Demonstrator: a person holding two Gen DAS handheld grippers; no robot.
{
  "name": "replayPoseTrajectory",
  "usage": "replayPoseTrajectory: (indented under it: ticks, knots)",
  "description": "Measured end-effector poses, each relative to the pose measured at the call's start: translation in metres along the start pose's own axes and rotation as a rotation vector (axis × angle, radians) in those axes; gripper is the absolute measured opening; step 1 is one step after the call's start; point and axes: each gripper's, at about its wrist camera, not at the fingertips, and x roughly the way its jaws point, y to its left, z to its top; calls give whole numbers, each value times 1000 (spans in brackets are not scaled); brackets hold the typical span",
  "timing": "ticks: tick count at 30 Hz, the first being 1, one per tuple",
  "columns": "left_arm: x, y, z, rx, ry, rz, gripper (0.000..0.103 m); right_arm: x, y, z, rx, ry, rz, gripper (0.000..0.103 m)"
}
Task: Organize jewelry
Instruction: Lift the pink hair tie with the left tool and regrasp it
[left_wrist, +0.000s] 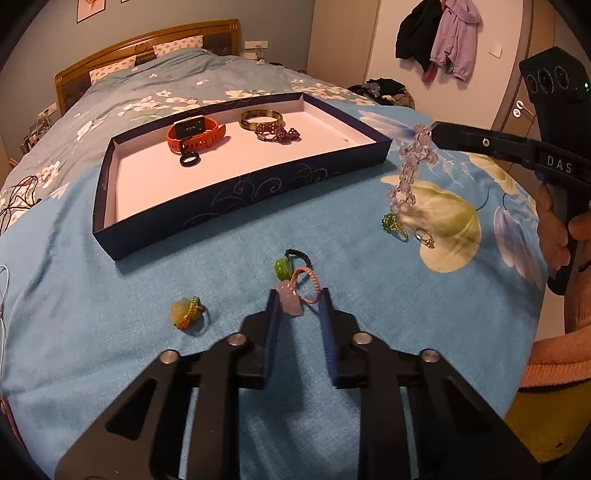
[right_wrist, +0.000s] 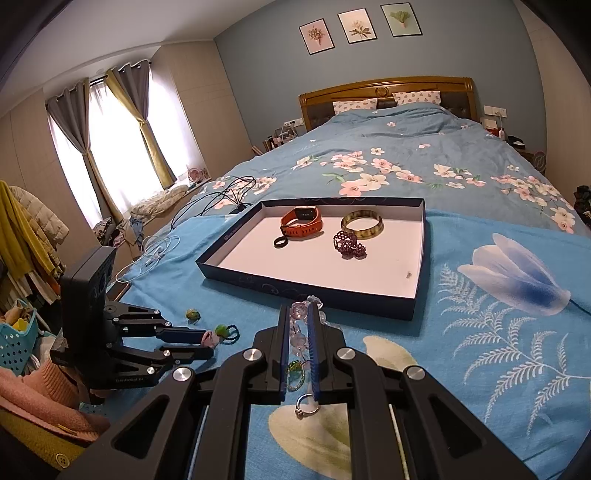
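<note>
My left gripper (left_wrist: 300, 295) is low over the blue bedspread, shut on a pink stone pendant (left_wrist: 290, 301) whose pink cord loops out to the right. My right gripper (right_wrist: 298, 308) is shut on a clear lilac bead bracelet (left_wrist: 406, 166), which hangs from its tips just right of the dark blue tray (left_wrist: 240, 188). The tray holds an orange watch (left_wrist: 195, 134), a black ring (left_wrist: 188, 159), a bangle (left_wrist: 260, 119) and a dark red bead bracelet (left_wrist: 277, 133). Loose on the bed lie a green stone on black cord (left_wrist: 282, 267), a yellow-green pendant (left_wrist: 184, 312), a green bead ring (left_wrist: 391, 221) and a gold ring (left_wrist: 424, 236).
Black and white cables (right_wrist: 221, 195) trail across the bed left of the tray. A pink sleeve (left_wrist: 554, 354) shows at the right edge of the left wrist view. A blue basket (right_wrist: 14, 339) stands on the floor beside the bed.
</note>
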Motion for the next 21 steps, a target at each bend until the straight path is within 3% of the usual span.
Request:
replayPoseTrajectory:
  ticks: [2,7,8,10,12,21]
  knots:
    - [0,2,0,-15,3,-3,3,0,0,0,-1,-1,0,8]
    - [-2,8,-1,-44,-8,-24,3,-1,1,2,-6,-9,1,8]
    - [-2,9,-1,-50,-9,-21,4,-2,1,2,-7,-9,2,8]
    - [-2,11,0,-65,-12,-19,21,-1,1,3,-6,-9,2,8]
    - [-2,12,2,-66,-15,-7,27,-1,1,2,-5,-7,1,8]
    - [12,9,14,-60,6,8,26,-1,0,3,-3,-3,0,8]
